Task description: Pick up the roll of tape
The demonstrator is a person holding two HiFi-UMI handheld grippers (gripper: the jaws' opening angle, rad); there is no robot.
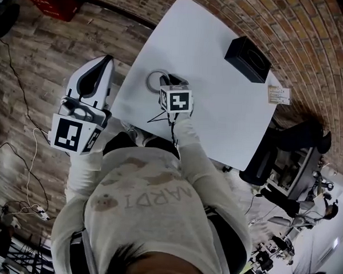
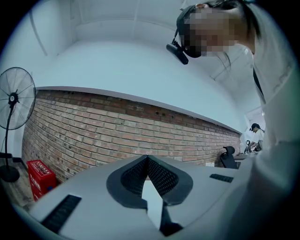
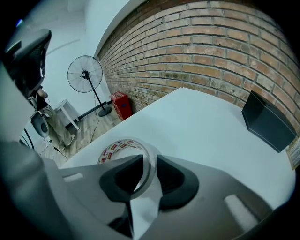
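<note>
Right gripper [image 3: 149,161] is tilted down over the white table [image 3: 211,136], and its jaws stand apart. One jaw is inside the roll of tape [image 3: 111,151] and the other outside, so the near wall of the ring passes between the pads. I see no squeeze on it yet, so I call it released. Ahead and to the right of this gripper, well apart, a black box [image 3: 269,124] sits on the same table. The tape lies directly under the jaw tips, near the table edge closest to me.

I judge the roll to be light and stiff, a hard ring that won't give, with a smooth outer face that could slip. Pinching across the wall, as the jaws are now placed, looks like the right hold. It lies flat with its hole facing up. Being round, it has no long axis, so any stretch of the wall would serve.

Left gripper [image 2: 148,161] is clenched on nothing, off to the side and pointing at the brick wall.
</note>
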